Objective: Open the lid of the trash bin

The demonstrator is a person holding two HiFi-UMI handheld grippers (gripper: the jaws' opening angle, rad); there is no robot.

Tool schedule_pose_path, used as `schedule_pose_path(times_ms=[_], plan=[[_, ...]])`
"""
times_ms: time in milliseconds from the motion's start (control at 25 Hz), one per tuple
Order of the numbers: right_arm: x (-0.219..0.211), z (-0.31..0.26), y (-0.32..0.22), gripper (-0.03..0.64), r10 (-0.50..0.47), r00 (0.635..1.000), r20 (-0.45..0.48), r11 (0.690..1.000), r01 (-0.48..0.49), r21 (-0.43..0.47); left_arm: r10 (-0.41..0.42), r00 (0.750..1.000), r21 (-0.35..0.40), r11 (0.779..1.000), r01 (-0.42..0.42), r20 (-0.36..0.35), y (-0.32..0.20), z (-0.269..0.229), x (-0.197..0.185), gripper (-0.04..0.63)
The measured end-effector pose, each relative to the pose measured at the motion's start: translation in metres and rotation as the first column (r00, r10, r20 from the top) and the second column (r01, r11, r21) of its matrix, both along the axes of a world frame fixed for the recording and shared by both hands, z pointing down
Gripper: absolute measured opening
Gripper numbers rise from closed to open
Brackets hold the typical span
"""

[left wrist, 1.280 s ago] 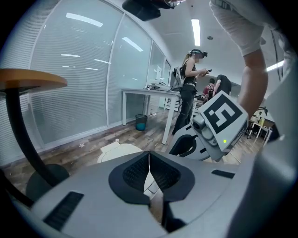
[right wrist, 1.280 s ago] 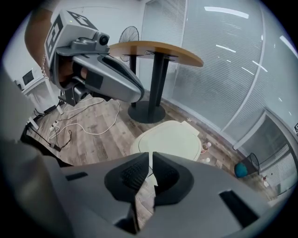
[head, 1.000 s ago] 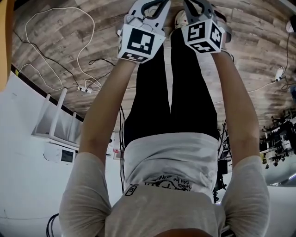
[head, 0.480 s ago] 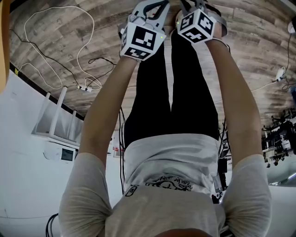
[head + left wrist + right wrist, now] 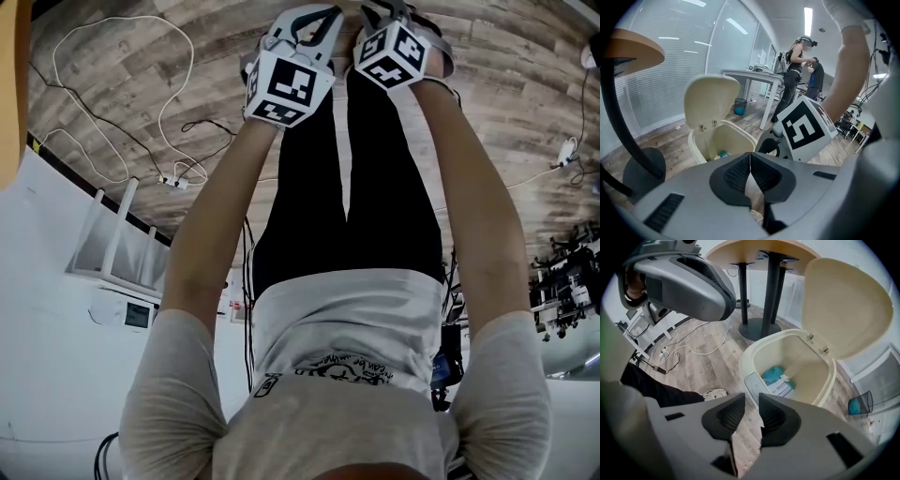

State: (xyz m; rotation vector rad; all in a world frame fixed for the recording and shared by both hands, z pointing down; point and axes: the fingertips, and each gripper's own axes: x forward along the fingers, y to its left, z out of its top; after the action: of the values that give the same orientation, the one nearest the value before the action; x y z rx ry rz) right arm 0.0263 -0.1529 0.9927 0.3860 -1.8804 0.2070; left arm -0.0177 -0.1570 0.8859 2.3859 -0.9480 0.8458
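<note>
The trash bin [image 5: 783, 335] is being shown right of centre in the right gripper view, just above the jaws, and its lid [image 5: 843, 305] is already being held upright over the far rim, filling the upper right of that frame, so the job is being judged as done. A blue-green wad [image 5: 774, 373] and a slip of paper are being exposed at the bottom of the bin. The right gripper [image 5: 752, 401] is being carried with its jaws a narrow slit apart and nothing between them; only wooden floor [image 5: 708, 362] is being seen through the gap. The left gripper [image 5: 750, 157] is being kept with its pads pressed tip to tip, empty as well. In the left gripper view the bin is being seen left of centre, above the jaws and smaller, with the lid's hollow face turned toward the camera. Both claws are being held clear of the bin, touching nothing. The bin is being read as lying ahead of both claws, the right one probably nearer, with the hinge line running across the far rim.
</note>
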Motion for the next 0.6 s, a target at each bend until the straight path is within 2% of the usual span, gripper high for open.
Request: schedule_pose_path(times_ms=[80, 160, 360, 600], plan=[[-0.002, -0.007, -0.002, 0.106, 0.015, 1.000, 0.016, 1.000, -0.014, -0.004, 0.005, 1.000, 0.009, 1.000, -0.005, -0.002, -0.003, -0.006, 0.001, 0.020], [-0.001, -0.020, -0.005, 0.080, 0.048, 0.997, 0.054, 0.999, -0.049, 0.005, 0.015, 1.000, 0.010, 1.000, -0.015, -0.007, -0.004, -0.013, 0.004, 0.020], [0.007, -0.056, -0.003, 0.080, 0.094, 0.990, 0.104, 0.995, -0.096, 0.015, 0.040, 0.999, 0.017, 0.999, -0.040, -0.019, -0.003, -0.040, 0.005, 0.020], [0.021, -0.112, -0.021, 0.067, 0.142, 0.978, 0.155, 0.986, -0.154, 0.066, 0.017, 0.999, 0.060, 0.998, -0.014, -0.042, -0.017, -0.087, 0.003, 0.020]])
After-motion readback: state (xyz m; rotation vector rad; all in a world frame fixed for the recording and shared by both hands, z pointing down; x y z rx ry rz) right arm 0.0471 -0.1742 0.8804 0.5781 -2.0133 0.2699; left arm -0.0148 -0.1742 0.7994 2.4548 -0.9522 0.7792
